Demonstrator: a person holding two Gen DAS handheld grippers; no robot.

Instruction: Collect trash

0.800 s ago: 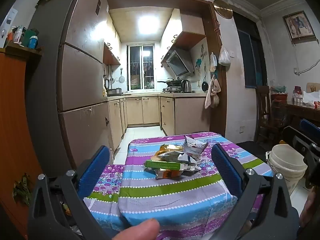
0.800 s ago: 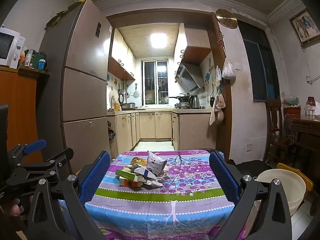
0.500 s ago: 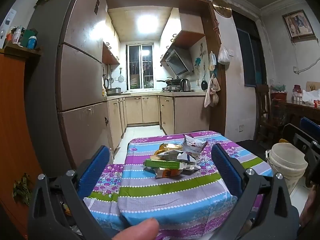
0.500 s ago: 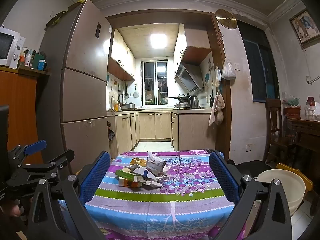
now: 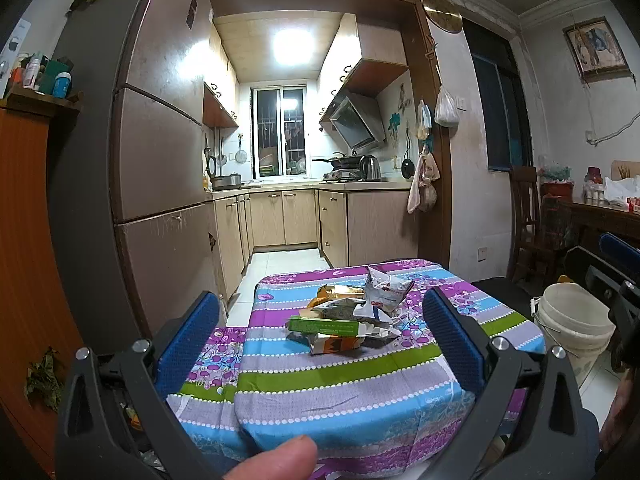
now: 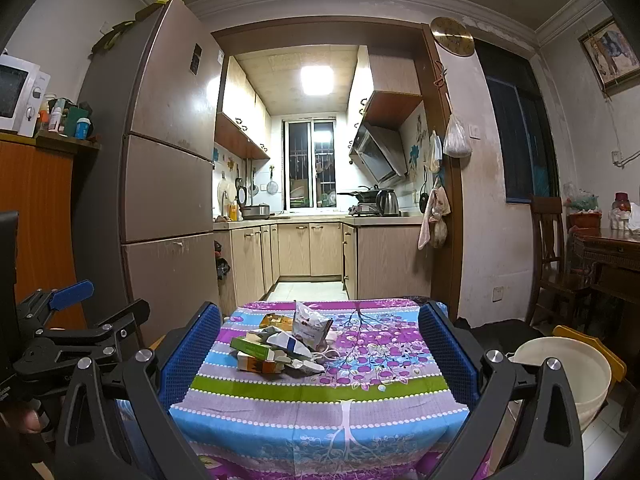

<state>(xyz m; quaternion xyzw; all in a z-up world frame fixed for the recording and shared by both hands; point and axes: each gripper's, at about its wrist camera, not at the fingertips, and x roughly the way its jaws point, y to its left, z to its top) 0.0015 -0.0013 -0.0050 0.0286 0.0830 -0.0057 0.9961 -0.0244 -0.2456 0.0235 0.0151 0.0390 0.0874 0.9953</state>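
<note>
Facing a kitchen doorway, the left tongs (image 5: 320,324) and right tongs (image 6: 320,348) both stand spread wide with nothing between their blue pads, each held short of a worktop (image 6: 360,396) draped in a striped floral cloth. The trash (image 6: 280,344), a heap of a green carton (image 5: 324,325), an orange box (image 6: 260,366) and crumpled foil wrappers (image 5: 384,290), lies near the cloth's middle, touched by neither tongs. A white bucket (image 5: 568,320) stands on the floor just right of the worktop.
</note>
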